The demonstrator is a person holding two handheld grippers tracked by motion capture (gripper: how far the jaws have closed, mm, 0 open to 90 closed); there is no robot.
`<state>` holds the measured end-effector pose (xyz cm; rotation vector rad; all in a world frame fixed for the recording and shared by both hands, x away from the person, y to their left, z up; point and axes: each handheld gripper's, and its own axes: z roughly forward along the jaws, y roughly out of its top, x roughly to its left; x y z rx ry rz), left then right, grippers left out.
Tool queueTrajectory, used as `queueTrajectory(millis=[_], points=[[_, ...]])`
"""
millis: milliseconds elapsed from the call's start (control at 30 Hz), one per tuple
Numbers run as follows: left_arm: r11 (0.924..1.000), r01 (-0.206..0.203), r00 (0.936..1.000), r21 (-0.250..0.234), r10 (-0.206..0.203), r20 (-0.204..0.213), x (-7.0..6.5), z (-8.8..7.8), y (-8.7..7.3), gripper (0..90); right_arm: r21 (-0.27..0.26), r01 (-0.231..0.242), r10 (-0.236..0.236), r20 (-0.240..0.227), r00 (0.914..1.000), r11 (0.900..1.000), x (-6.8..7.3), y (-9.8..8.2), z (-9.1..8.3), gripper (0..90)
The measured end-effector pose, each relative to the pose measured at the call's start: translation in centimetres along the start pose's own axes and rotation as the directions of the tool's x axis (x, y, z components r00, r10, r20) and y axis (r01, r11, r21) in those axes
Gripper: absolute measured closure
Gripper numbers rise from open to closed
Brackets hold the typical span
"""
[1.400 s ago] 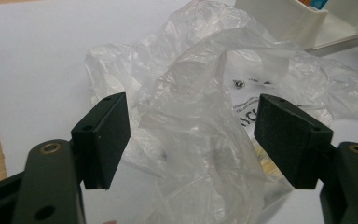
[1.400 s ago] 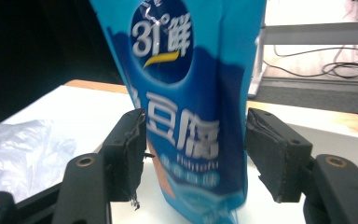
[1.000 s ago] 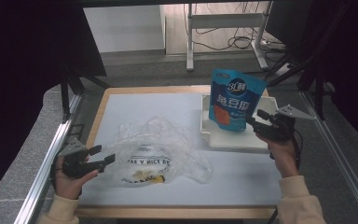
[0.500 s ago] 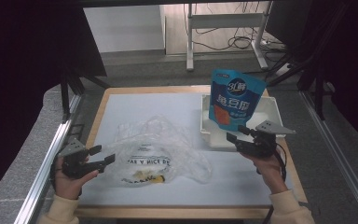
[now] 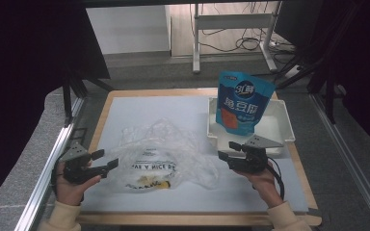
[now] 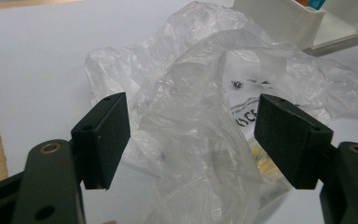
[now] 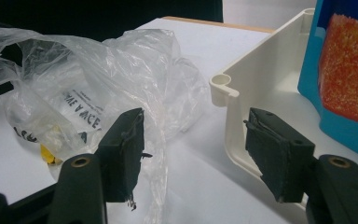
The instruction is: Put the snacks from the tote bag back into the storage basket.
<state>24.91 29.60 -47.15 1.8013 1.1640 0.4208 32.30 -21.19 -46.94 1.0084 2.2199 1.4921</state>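
Crumpled clear plastic bag (image 5: 161, 154) lies mid-bench, between both claws. Judged light, limp and slippery; best pinched at a bunched edge fold. Left claw (image 5: 107, 161) gapes wide around a fold without pressing it; right claw (image 5: 227, 150) wide, empty, beside the white plastic tray (image 5: 279, 130).

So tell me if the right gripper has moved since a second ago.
Yes. The right gripper has come down the high view and leftward, from beside the white tray to its near corner.
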Motion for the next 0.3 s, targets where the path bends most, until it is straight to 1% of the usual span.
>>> queueTrajectory(millis=[167, 300], points=[[1.0, -0.005, 1.0, -0.003, 0.005, 0.0, -0.1, -0.07, 0.08, 27.1, -0.007, -0.002, 0.002, 0.0, 1.0, 1.0, 0.03, -0.38, -0.09, 37.2], [1.0, -0.007, 1.0, -0.004, 0.007, -0.007, -0.06, -0.22, 0.05, 27.0, -0.006, 0.018, -0.018, 0.009, 0.9998, 1.0, 0.45, -0.76, -0.09, 34.9]])
